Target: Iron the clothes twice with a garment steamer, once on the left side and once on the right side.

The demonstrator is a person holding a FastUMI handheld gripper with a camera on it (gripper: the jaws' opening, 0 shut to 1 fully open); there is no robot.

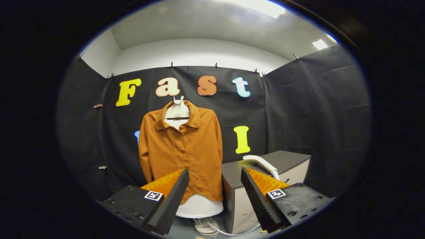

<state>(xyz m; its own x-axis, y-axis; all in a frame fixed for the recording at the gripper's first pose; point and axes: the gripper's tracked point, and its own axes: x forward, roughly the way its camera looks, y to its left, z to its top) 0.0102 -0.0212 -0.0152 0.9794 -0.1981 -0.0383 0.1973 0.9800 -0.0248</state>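
Observation:
An orange-brown button shirt (181,151) hangs on a white mannequin torso (199,207) in front of the booth's back wall. It sits beyond my fingers, slightly toward the left finger. A white garment steamer (260,162) lies on top of a grey cabinet (285,161) to the right of the shirt, just beyond my right finger. Its white hose (229,232) runs down to the floor near the mannequin's base. My gripper (215,174) is open with a wide gap and nothing between its fingers.
The mannequin stands on a round white base (206,227) on the floor. The grey cabinet with a pale front (242,212) stands close to the shirt's right side. Black cloth walls close in the booth at the back and on both sides.

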